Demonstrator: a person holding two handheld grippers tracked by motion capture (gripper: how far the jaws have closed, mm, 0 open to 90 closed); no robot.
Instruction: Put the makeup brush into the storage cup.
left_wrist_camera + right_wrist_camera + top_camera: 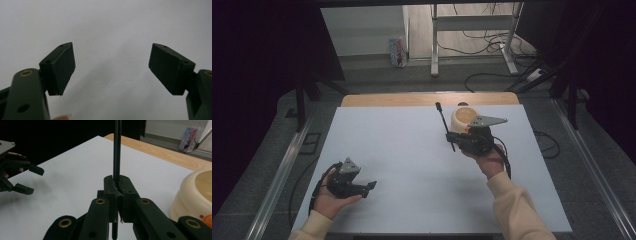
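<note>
The white rectangular table surface [412,165] carries the work area, with a strip of light wood table edge [427,99] exposed along its far side. A cream-coloured, rounded plastic bowl [463,118] with a ribbed wall stands on the far right part of the table surface, just beyond the right gripper; in the right gripper view it sits at the right edge of the frame, beside the jaws. The right gripper [118,192], held in the person's right hand [490,162] at the right of the table, has its two black jaws closed on a thin black rod [445,125]. The rod passes between the jaws and extends away from the person toward the far side of the table, tilted slightly left in the high view. The left gripper [111,68], held in the person's left hand [328,197] near the near left corner of the table, has its jaws spread wide with nothing between them; bare table surface lies beyond its pads. The two grippers are well apart.
</note>
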